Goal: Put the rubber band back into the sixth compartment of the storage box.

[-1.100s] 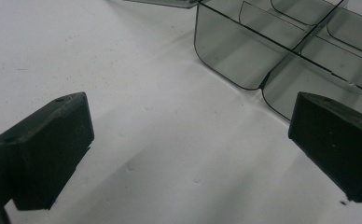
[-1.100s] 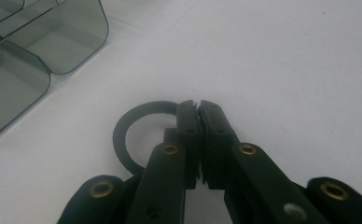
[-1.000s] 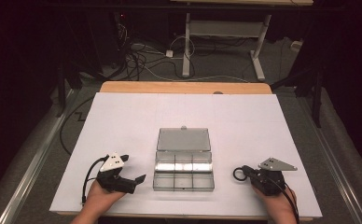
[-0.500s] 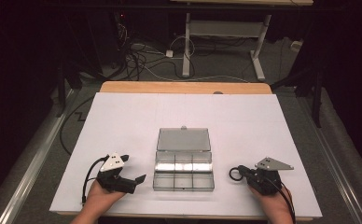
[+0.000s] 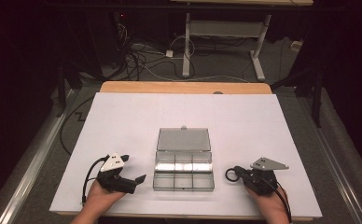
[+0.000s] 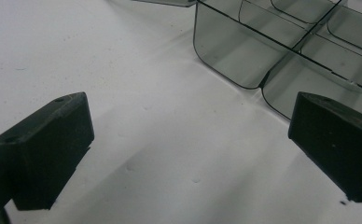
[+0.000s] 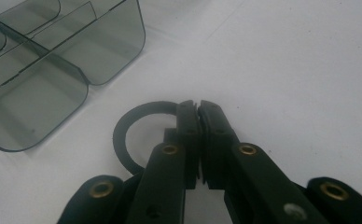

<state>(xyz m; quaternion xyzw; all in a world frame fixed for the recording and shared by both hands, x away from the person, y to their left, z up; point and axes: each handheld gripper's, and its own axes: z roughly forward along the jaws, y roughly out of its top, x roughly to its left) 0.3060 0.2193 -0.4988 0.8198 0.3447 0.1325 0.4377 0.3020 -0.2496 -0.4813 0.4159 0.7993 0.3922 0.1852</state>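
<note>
A clear smoky compartment box [image 5: 184, 176] sits open at the table's near middle, its lid [image 5: 184, 139] laid flat behind it, and every compartment I can see is empty. My left gripper [image 5: 133, 169] rests just left of the box, open, with nothing between its jaws. In the left gripper view [image 6: 188, 135] the box's near corner [image 6: 244, 56] lies ahead and to the right. My right gripper [image 5: 240, 174] is shut on a black ring [image 5: 230, 174], a short way right of the box. In the right gripper view the ring [image 7: 123, 135] hangs from the shut tips [image 7: 198, 109] beside the box [image 7: 39, 74].
The white sheet [image 5: 123, 116] covers the table, whose wooden edge [image 5: 184, 87] shows at the back. Beyond it the floor holds cables [image 5: 142, 60] and a desk frame [image 5: 221, 42]. Metal rails [image 5: 34, 158] run along both sides.
My right gripper has slid a little left toward the box, carrying the black ring. The left gripper and the box have stayed still.
</note>
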